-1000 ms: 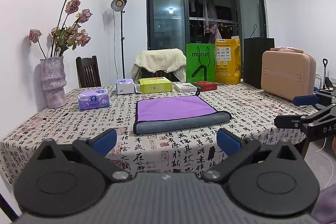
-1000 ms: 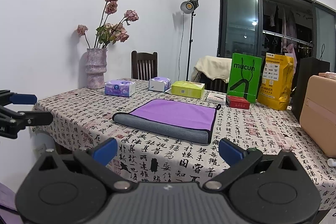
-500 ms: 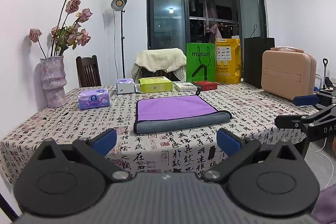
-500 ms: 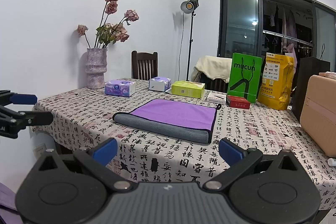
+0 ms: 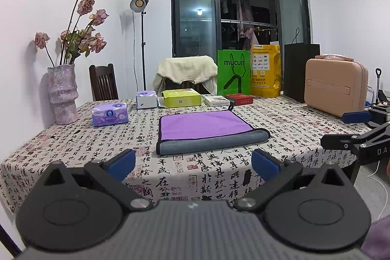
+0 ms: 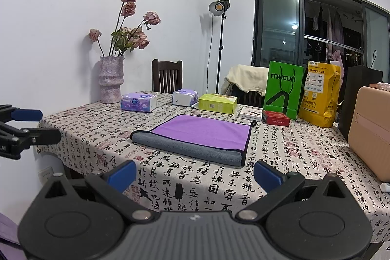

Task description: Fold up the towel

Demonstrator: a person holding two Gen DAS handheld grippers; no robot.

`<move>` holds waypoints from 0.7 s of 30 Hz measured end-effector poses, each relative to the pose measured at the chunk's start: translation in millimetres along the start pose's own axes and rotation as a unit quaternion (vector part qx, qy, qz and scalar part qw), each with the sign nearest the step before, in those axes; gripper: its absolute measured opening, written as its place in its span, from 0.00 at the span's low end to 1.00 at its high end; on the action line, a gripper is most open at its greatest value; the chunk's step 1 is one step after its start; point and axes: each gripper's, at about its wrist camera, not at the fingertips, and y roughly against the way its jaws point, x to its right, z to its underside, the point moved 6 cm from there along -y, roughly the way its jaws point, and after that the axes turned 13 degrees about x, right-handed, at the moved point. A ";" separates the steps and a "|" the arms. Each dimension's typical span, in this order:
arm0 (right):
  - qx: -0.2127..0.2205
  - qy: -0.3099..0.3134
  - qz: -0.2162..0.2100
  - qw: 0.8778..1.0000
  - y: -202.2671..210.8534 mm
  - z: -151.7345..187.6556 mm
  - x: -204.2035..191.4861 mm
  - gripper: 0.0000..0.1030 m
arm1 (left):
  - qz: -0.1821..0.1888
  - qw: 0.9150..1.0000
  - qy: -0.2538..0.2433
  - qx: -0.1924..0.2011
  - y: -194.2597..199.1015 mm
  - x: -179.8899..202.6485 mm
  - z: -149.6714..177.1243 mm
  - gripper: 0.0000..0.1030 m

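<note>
The purple microfibre towel with a grey underside (image 5: 207,129) lies flat in the middle of the table with the calligraphy-print cloth (image 5: 73,145), its near edge folded over in a grey roll. The left gripper (image 5: 192,163) and the right gripper (image 6: 193,173) are both before the near table edge, well apart from the towel, each with jaws wide apart and holding nothing

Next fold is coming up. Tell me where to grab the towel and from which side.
Take the towel by its two far corners, reaching over from the near side. The rounded gray edge facing you is the existing fold; the thin far edge with the hanging loop lies flat and free. Both sets of fingers are open.
</note>
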 end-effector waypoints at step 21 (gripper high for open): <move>0.006 -0.003 0.011 1.000 -30.6 1.8 8.2 1.00 | 0.005 1.000 0.004 -0.023 -42.6 -23.8 -3.7 1.00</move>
